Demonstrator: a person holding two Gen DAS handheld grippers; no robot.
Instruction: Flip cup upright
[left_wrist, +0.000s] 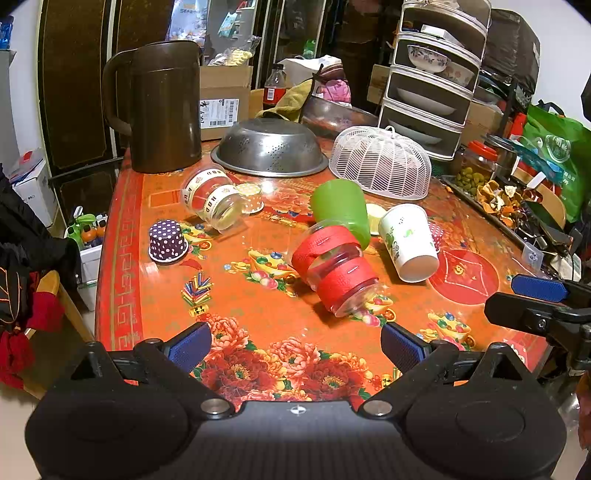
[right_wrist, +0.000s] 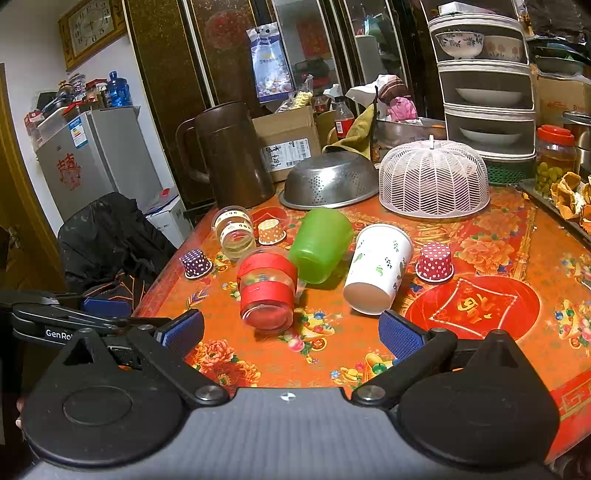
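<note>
While both grippers hang over the near edge of the table (left_wrist: 125, 295), neither holds anything: the left gripper (left_wrist: 295, 345) has its two blue pads spread wide with only tablecloth between them, and the right gripper (right_wrist: 291, 332) is spread just as wide. Four cups lie on their sides. Straight ahead of the left gripper, nearest its fingers, is the red-banded cup (left_wrist: 338, 271), clear with two red bands, mouth toward the gripper; in the right view it (right_wrist: 266, 288) sits just ahead and a little left of centre. Touching its far end is the green cup (left_wrist: 341, 210), and just right of that the white cup (left_wrist: 408, 242), mouth facing the gripper and near the right gripper's right finger (right_wrist: 400, 334). Farther ahead and to the left lies the fourth, the labelled clear cup (left_wrist: 212, 197). Three small dotted cups stand mouth down: a purple one (left_wrist: 167, 240) ahead-left, an orange one (left_wrist: 252, 197) beside the labelled cup, and a red one (right_wrist: 434, 261) right of the white cup. Beyond them, at the far side, are one brown jug (left_wrist: 162, 107), one upturned colander (left_wrist: 269, 147) and one white mesh cover (left_wrist: 382, 162). The right gripper's blue finger shows at the right edge of the left view.
</note>
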